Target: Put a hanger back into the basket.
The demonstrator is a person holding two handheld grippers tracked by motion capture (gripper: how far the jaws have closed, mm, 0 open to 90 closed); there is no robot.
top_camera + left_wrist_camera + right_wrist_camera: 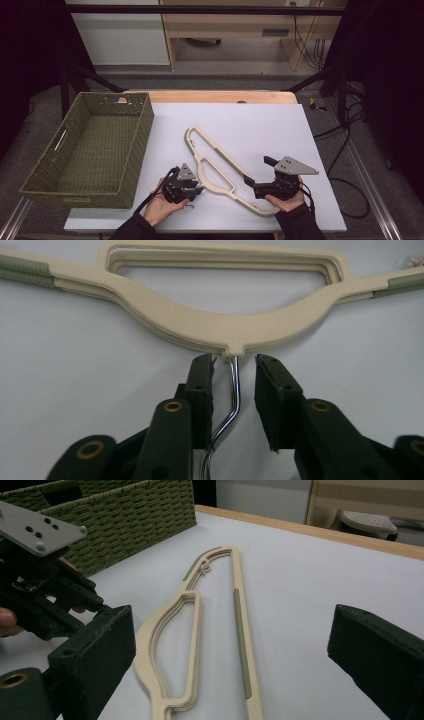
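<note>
A woven green basket (90, 150) is sitting at the 9 o'clock side of the white tabletop (260, 125), its inside bare. Just to its right, near 7 o'clock, the left gripper (192, 187) is resting low in the person's left hand (161, 209), aimed at the middle of the cream hanger (215, 170). In the left gripper view the jaws are standing a little apart on either side of the hanger's metal hook (233, 395); the hook's shank is lying close to one pad, but neither pad is plainly pressing on it, so the hook is between the jaws and not yet clamped.

The hanger itself is lying flat near the centre of the tabletop, running from about 11 o'clock down to 5 o'clock. At its lower end the right gripper (256, 181) is waiting in the right hand (286, 201), its jaws spread wide, with the hanger's arm passing between them untouched in the right gripper view.

The risk here seems to be the thin, polished hook: if the left jaws are closing off-centre, the wire could be slipping or twisting out sideways, and the hanger would be swinging or dropping once lifted. A grip on the hook alone may also be letting the long body pivot and knock the basket's rim.
</note>
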